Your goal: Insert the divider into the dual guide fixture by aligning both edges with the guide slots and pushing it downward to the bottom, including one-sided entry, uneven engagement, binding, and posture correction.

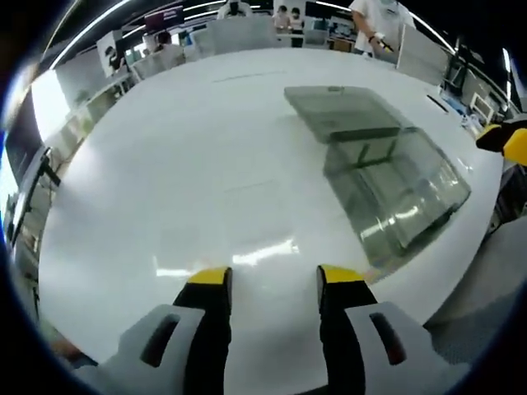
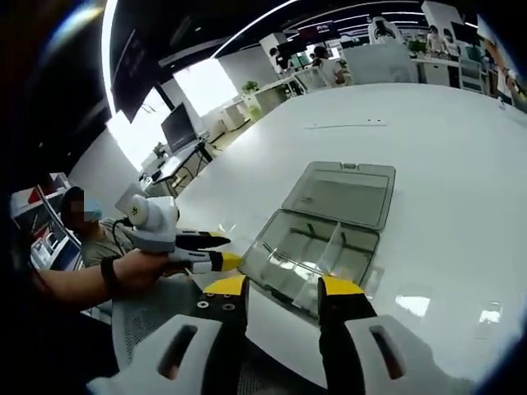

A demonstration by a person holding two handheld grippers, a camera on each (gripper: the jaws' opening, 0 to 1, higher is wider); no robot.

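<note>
The left gripper view looks low across the white table [image 1: 189, 156], with the clear box [image 1: 387, 181] near on its right. The right gripper view faces the same box [image 2: 325, 234] from beyond the table edge, higher up.

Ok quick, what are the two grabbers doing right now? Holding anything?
Left gripper: open, holding nothing, over the white table.
Right gripper: open, holding nothing, just in front of the clear box.

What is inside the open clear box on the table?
Inside the clear box, an upright divider stands between compartments that look empty; glare hides parts of the floor.
</note>
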